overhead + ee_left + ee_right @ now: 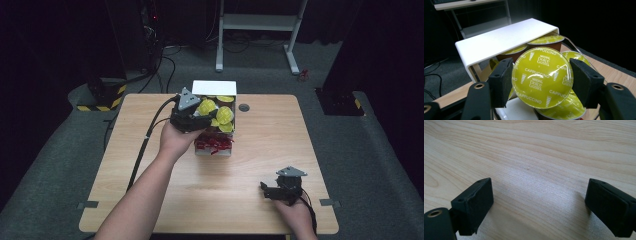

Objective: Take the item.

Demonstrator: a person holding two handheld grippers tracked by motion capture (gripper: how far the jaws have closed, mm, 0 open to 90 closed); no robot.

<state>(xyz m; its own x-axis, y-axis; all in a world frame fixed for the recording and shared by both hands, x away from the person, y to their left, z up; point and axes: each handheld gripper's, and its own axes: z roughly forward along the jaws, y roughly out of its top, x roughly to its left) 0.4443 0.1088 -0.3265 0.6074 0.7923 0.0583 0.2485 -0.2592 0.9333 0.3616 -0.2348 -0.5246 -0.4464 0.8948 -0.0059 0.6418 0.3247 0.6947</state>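
Over the box [214, 88], left tool [541, 78] grips capsule [542, 77].

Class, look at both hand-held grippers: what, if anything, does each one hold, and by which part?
The left hand-held gripper holds a yellow-green cappuccino capsule, its jaws pressing opposite edges of the round foil lid. The right hand-held gripper holds nothing; its jaws stand apart over the table.

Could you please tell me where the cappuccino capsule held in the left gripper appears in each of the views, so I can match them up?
High view: the held capsule sits at the left gripper, over the white box at the table's far middle.
Left gripper view: it faces the camera, centre frame, pinched between both jaws.
Right gripper view: wood tabletop and the right gripper; the capsule lies outside this frame.
Shared landmark: the white box.
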